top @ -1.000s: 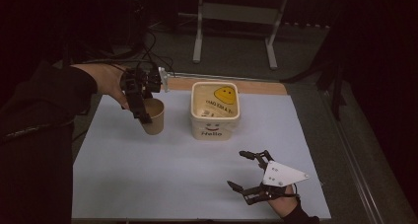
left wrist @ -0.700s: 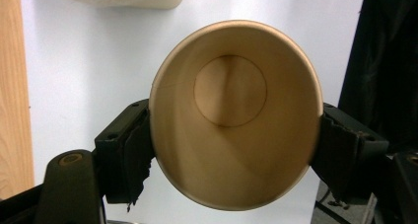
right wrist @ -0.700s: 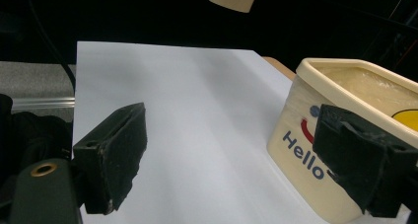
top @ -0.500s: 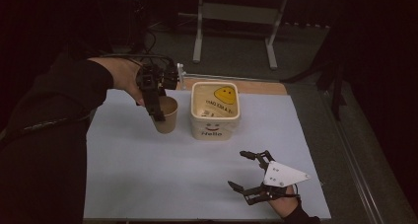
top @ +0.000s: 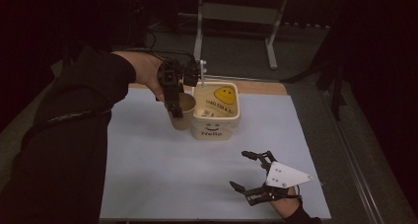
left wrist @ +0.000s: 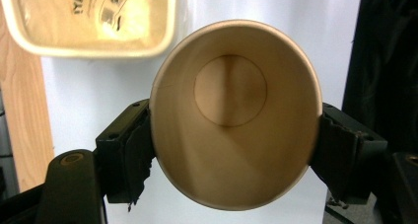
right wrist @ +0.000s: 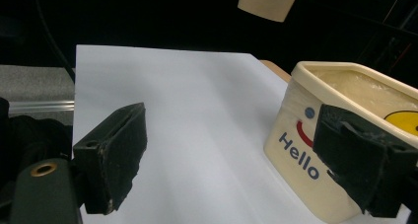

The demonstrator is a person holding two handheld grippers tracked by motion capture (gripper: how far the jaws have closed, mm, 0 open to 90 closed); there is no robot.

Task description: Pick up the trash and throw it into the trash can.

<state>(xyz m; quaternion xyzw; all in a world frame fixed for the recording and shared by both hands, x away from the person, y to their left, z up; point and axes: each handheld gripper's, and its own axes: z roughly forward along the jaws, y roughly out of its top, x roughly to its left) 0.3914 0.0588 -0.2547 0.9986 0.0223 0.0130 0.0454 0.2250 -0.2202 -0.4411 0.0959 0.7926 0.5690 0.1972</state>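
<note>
While lifted, paper cup [left wrist: 235, 115] sits clamped between left gripper [left wrist: 235, 150] fingers [left wrist: 129, 150].

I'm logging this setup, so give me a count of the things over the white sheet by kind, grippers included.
Paper cup: 1
Cream "Hello" tub: 1
Grippers: 2, left shut on the cup, right open
Total: 4

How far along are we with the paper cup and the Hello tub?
Done: the left claw has the paper cup clamped by its sides and lifted off the white mat, beside the Hello tub. In hand: the cup hangs upright and looks empty inside. Left: setting it down or into the tub, probably. The right claw rests open at the mat's near edge, holding nothing.
</note>
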